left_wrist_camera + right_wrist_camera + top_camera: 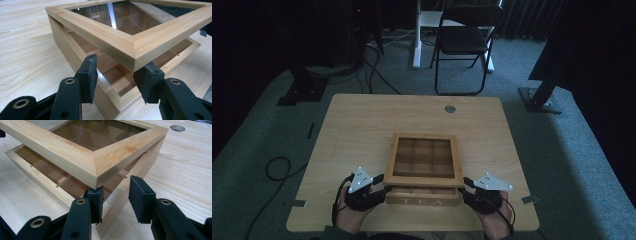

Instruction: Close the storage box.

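So there's a wooden tea box (424, 196) sitting near the front edge of the light wood counter (357, 130), "TEA" lettered on its front face. Its glass-paned lid (427, 160) is lifted partway, hinged at the far side, and you can see the divided compartments through the glass and in the gap underneath.

The left gripper (379, 186) is at the box's front left corner, released, jaws spread. In the left gripper view one jaw sits against the outer wall of the base and the other is up under the lid's corner (136, 53).

The right gripper (467, 188) mirrors it at the front right corner, also spread apart and not clamping anything. In the right gripper view one jaw is tucked right beneath the lid's corner (96, 173), and the other is out beside the box.

Round cable hole (450, 108) near the counter's far edge, black folding chair (464, 40) behind it on the carpet.
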### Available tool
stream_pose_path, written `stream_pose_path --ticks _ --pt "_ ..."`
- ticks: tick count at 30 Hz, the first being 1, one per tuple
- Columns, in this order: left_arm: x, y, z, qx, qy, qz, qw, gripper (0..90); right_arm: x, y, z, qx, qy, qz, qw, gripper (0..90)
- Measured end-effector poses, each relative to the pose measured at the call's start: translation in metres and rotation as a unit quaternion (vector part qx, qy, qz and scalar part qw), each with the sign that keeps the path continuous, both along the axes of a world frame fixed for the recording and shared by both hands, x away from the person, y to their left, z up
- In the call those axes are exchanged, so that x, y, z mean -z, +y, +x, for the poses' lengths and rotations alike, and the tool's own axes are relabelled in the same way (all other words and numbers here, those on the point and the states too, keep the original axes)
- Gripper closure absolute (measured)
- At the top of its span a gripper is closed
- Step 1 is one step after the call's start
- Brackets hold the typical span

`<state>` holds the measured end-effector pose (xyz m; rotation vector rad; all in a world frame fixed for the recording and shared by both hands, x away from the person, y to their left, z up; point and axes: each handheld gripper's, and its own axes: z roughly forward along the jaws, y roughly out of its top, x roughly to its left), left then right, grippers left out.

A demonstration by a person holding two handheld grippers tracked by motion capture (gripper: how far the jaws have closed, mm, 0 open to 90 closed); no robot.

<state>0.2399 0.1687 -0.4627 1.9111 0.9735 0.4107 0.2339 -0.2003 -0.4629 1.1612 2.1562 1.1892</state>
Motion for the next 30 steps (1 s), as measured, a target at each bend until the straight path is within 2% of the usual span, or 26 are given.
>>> stream_pose_path --ticks 20,23,26,30 --pt "0.009 0.001 -0.003 -0.004 0.012 0.002 0.9999 53.8 0.007 -0.002 -0.003 0.002 0.01 -0.001 0.9999 62.9" --pt "0.011 0.001 -0.005 -0.006 0.016 0.004 0.9998 53.7 0.009 -0.003 -0.004 0.004 0.016 -0.001 0.9999 61.1" --pt "0.014 0.001 -0.006 -0.005 0.018 0.009 0.9998 53.0 0.011 -0.006 -0.005 0.004 0.025 0.001 0.9997 55.7" --pt "0.02 0.001 -0.008 0.003 0.032 0.013 0.9994 49.0 0.016 -0.009 -0.006 0.002 0.041 -0.001 0.9992 50.8"
